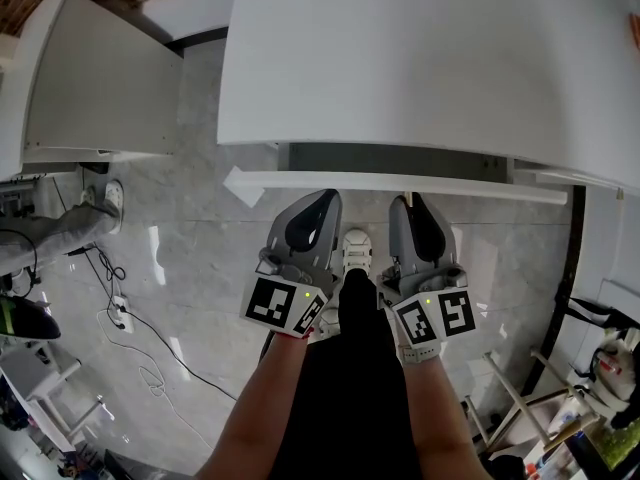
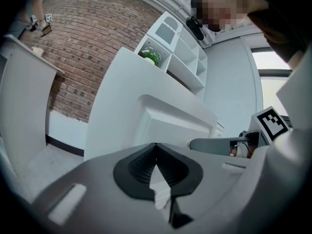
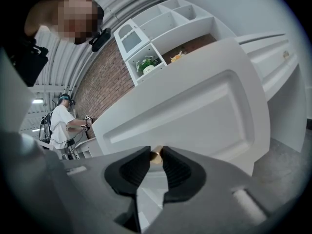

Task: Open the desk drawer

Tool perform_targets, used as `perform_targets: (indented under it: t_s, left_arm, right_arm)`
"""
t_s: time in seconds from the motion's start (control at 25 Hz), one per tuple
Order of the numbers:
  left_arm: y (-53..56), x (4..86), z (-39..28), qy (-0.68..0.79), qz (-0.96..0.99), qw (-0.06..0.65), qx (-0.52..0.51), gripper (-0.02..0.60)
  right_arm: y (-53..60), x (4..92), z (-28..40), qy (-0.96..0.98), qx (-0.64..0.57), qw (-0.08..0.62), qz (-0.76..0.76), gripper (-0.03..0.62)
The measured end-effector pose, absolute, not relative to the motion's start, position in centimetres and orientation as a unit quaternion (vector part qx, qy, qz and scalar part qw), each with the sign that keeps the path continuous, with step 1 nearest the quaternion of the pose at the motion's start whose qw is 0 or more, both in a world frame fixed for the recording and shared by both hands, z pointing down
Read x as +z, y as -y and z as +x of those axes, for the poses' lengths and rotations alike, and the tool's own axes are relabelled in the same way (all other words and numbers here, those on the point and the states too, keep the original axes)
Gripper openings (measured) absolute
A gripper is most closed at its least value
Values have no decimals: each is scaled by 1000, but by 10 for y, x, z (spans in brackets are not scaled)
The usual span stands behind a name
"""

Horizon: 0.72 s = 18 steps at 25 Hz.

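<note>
While right claw (image 3: pixel 156 156) pinches brass knob (image 3: pixel 156 153), drawer front (image 3: pixel 195 111) directly ahead.

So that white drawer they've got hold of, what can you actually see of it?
The drawer has a plain white, smooth-looking front with a sunken rectangular panel. Near its middle sits a small brass-coloured knob, pinched between the jaws of the right gripper. From above, the front stands a little out from under the desk top, with a dark gap behind it, so it looks partly open.
</note>
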State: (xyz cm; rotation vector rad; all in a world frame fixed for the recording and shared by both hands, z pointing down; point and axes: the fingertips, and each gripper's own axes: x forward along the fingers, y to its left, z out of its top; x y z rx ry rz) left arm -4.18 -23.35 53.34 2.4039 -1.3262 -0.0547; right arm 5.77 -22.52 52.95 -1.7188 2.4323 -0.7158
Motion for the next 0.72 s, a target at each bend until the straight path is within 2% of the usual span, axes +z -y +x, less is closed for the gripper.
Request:
perform_targets:
  t_s: [0.72]
  left_arm:
    - [210, 533, -45, 473, 860, 192, -13, 3]
  right_arm:
    - [199, 529, 60, -796, -232, 35, -558, 77]
